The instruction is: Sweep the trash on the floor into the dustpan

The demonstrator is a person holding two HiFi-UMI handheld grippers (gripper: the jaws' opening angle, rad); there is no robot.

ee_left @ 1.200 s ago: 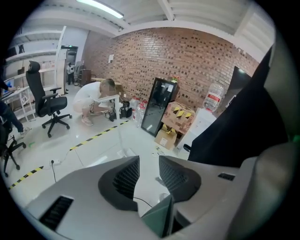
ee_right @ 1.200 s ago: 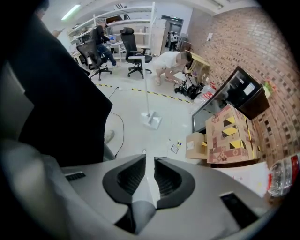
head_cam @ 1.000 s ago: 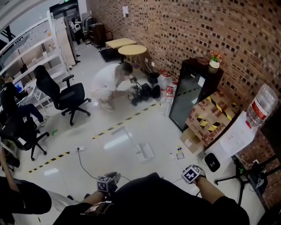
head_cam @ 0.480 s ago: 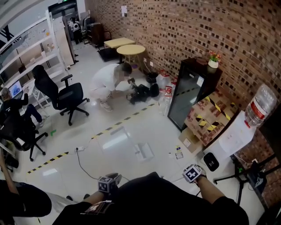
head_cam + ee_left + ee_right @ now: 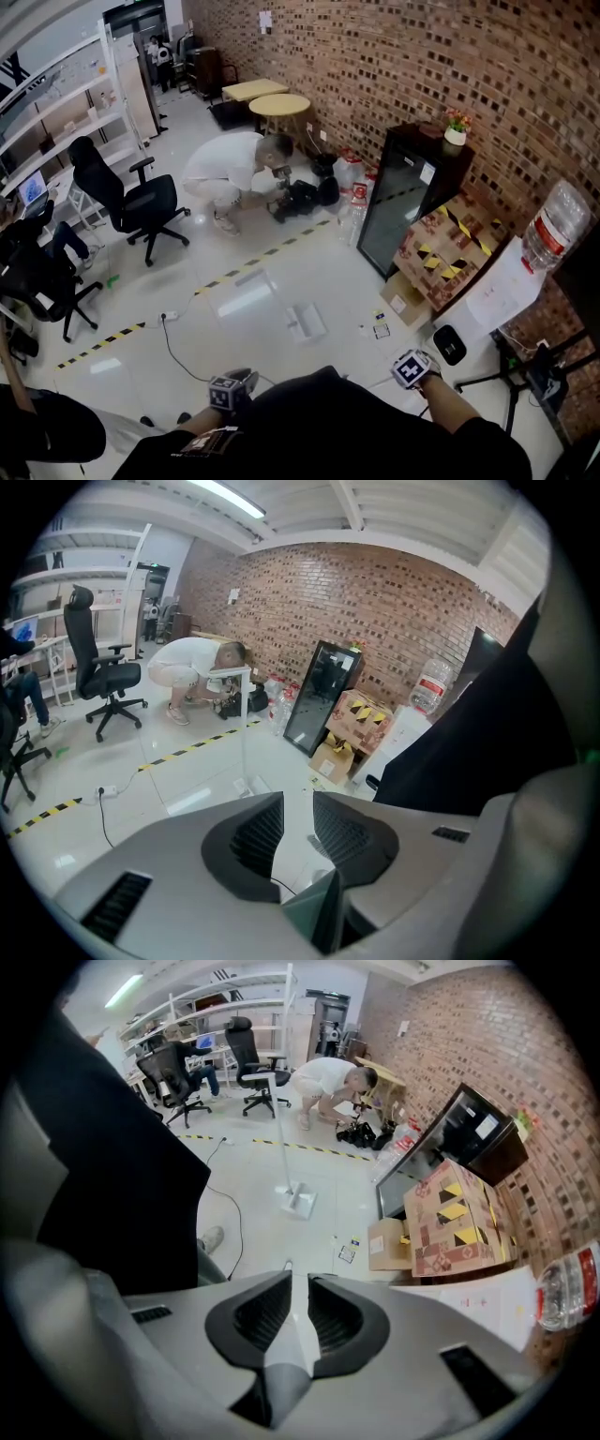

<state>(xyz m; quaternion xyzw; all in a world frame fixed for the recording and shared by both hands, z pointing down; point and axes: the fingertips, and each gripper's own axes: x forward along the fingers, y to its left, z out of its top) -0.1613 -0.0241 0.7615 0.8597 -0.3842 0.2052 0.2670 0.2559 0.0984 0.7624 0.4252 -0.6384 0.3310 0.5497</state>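
Observation:
A white long-handled dustpan [image 5: 307, 322] stands by itself on the pale floor ahead, also in the left gripper view [image 5: 249, 782] and the right gripper view [image 5: 296, 1198]. Small paper scraps [image 5: 379, 328] lie to its right beside a cardboard box [image 5: 349, 1253]. Both grippers are low against my dark torso; only their marker cubes show in the head view, left [image 5: 222, 392] and right [image 5: 410, 369]. My left gripper [image 5: 298, 803] has a narrow gap with only floor and a cable showing through. My right gripper [image 5: 300, 1283] points down, its jaws slightly apart and holding nothing.
A black glass-door fridge [image 5: 398, 202], printed cardboard boxes [image 5: 441, 253] and a water bottle [image 5: 555, 225] line the brick wall. A person [image 5: 234, 169] crouches at the back. Office chairs [image 5: 141, 202] stand left. Striped floor tape [image 5: 253, 265], a cable [image 5: 173, 342] and a tripod [image 5: 525, 375] are nearby.
Both grippers stay where they were. The crouching person at the back has shifted slightly, and the seated person at the far left has moved partly out of view.

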